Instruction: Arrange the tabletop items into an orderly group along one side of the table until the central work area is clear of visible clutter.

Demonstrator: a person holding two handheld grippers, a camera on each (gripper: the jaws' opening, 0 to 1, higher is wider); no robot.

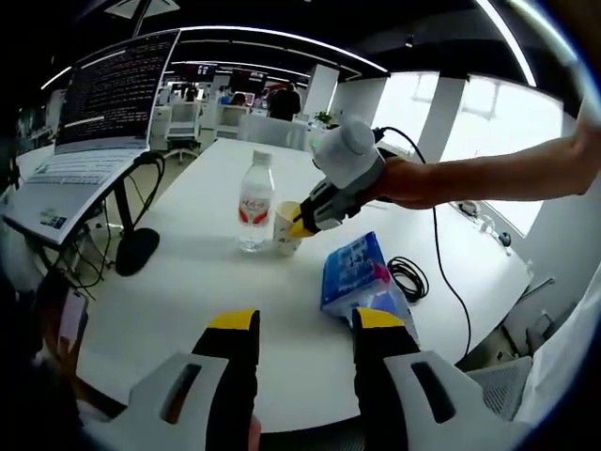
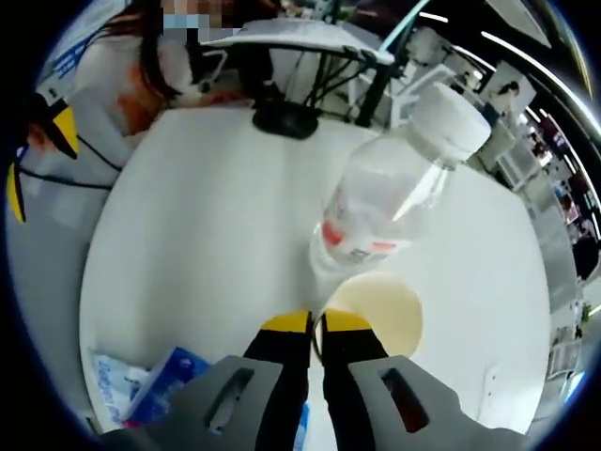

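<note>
While left tool [image 1: 305, 324] gapes empty, right tool [image 2: 315, 322] pinching round paper cup [image 2: 377, 310] rim.

I look over a white table [image 1: 188, 282] in an open office: ceiling light strips [image 1: 282, 39], bright windows [image 1: 488, 122] far right, a laptop [image 1: 89, 141] on a stand left.

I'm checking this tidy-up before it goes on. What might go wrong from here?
The right tongs pinch only the rim of the paper cup, so it may crumple or slip. The water bottle stands right against the cup; dragging the cup could tip it over. The black cable by the blue tissue pack could snag.
</note>
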